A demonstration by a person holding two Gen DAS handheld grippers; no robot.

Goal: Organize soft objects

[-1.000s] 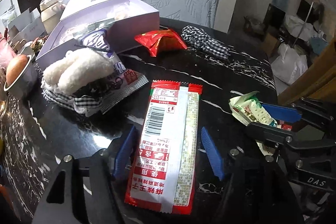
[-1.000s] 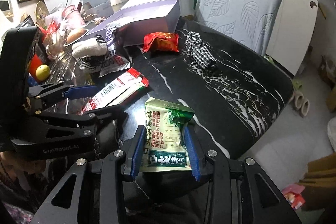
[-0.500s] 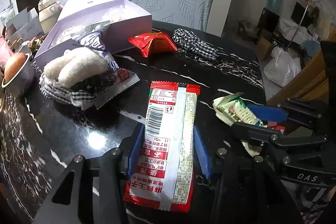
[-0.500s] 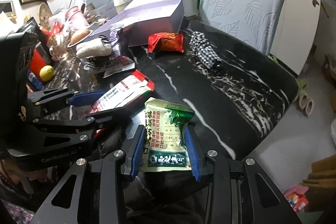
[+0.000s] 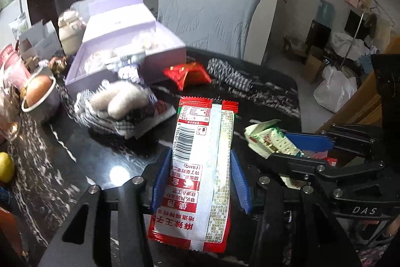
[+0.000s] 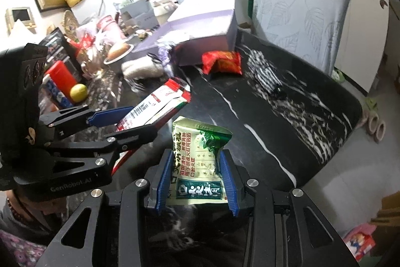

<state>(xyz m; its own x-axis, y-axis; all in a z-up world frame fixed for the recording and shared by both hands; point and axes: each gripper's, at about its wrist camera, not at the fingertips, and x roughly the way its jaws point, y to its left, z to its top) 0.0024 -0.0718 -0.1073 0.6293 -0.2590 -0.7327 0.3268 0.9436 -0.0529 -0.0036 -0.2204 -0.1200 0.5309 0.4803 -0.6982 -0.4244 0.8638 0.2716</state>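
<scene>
My left gripper [image 5: 200, 164] is shut on a long red and white snack packet [image 5: 200, 167] and holds it above the black marble table [image 5: 75, 147]; the packet also shows in the right wrist view [image 6: 155, 106]. My right gripper [image 6: 195, 164] is shut on a green and cream packet [image 6: 197, 157], also lifted; it shows in the left wrist view [image 5: 270, 142]. On the table lie a red snack bag [image 5: 187, 73], a checkered cloth [image 5: 230, 75] and a white fluffy item [image 5: 120, 98] on other packets.
An open lilac box [image 5: 125, 51] stands at the back left of the table. A bowl [image 5: 40, 96], a lemon [image 5: 5, 167] and kitchen clutter sit at the left. A pale blue chair [image 5: 207, 19] stands behind the table. The table's right edge [image 6: 325, 149] drops to the floor.
My left gripper has closed on the red and white packet and lifted it off the table. My right gripper keeps the green packet and has risen slightly.
</scene>
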